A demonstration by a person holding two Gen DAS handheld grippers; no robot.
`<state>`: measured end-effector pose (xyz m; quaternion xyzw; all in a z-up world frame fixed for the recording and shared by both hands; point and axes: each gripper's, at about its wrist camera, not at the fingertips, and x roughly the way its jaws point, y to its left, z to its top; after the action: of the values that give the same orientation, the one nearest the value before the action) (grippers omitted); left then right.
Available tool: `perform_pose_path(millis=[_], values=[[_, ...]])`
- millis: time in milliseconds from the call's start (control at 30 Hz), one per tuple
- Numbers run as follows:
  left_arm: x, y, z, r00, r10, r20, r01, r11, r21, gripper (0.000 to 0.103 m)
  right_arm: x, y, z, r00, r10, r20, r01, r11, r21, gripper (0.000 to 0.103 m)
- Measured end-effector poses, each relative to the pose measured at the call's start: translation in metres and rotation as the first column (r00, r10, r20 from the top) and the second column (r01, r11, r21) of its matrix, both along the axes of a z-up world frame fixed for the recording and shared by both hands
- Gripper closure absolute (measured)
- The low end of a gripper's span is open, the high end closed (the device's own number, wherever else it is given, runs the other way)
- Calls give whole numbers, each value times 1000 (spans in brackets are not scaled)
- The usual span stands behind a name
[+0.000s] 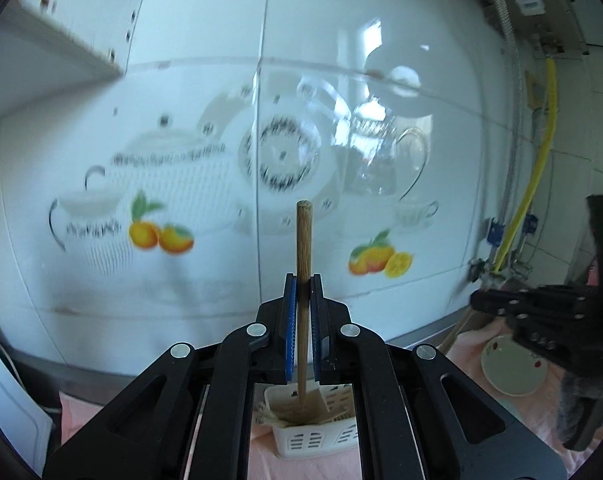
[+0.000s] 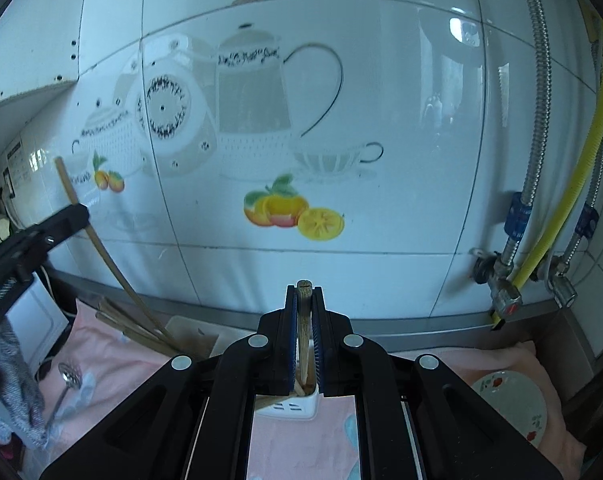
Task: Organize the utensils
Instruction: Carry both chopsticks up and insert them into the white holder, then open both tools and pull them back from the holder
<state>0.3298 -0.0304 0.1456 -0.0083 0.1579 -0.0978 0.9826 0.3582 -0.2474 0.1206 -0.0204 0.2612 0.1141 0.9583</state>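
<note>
Presently catalogued:
Left gripper (image 1: 303, 280): blue ribbed pads clamped on a round wooden chopstick (image 1: 303, 240), held upright over the slotted white plastic holder (image 1: 313, 436).
Right gripper (image 2: 304, 292): closed on a second bamboo chopstick (image 2: 304, 320), its lower end inside the white utensil holder (image 2: 289, 406).
Cloth (image 2: 301, 452): pink, soft.
Plate (image 2: 513, 404): round, glazed, red-spotted.

A kitchen counter covered by a pale pink cloth (image 2: 301, 452) runs along a white tiled wall. On the cloth, a white slotted utensil holder (image 1: 315, 436) stands near the middle, with wooden chopsticks leaning in it. A small white plate with red dots (image 2: 513, 406) lies to the right. A metal slotted spoon (image 2: 67, 380) lies to the left.
</note>
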Motion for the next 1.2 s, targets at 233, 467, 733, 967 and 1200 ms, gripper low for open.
perform_pose_path(millis=[233, 467, 733, 967, 1200], values=[[16, 3, -26, 996, -1, -90, 1, 1000, -2, 97, 2, -1, -8, 1000, -2, -30, 2, 1000, -15, 96], [16, 3, -32, 993, 0, -120, 2, 1000, 10, 94, 0, -3, -10, 999, -5, -33, 5, 1000, -12, 95], [-9, 8, -27, 994, 4, -107, -3, 1000, 10, 62, -21, -5, -1, 1000, -19, -7, 19, 1000, -6, 76], [-45, 13, -27, 995, 11, -97, -11, 1000, 0, 38, -57, -2, 4, 999, -23, 23, 24, 999, -21, 55], [-96, 18, -27, 998, 7, -67, -8, 1000, -10, 14, -102, -2, -2, 999, -31, 41, 32, 999, -23, 36]])
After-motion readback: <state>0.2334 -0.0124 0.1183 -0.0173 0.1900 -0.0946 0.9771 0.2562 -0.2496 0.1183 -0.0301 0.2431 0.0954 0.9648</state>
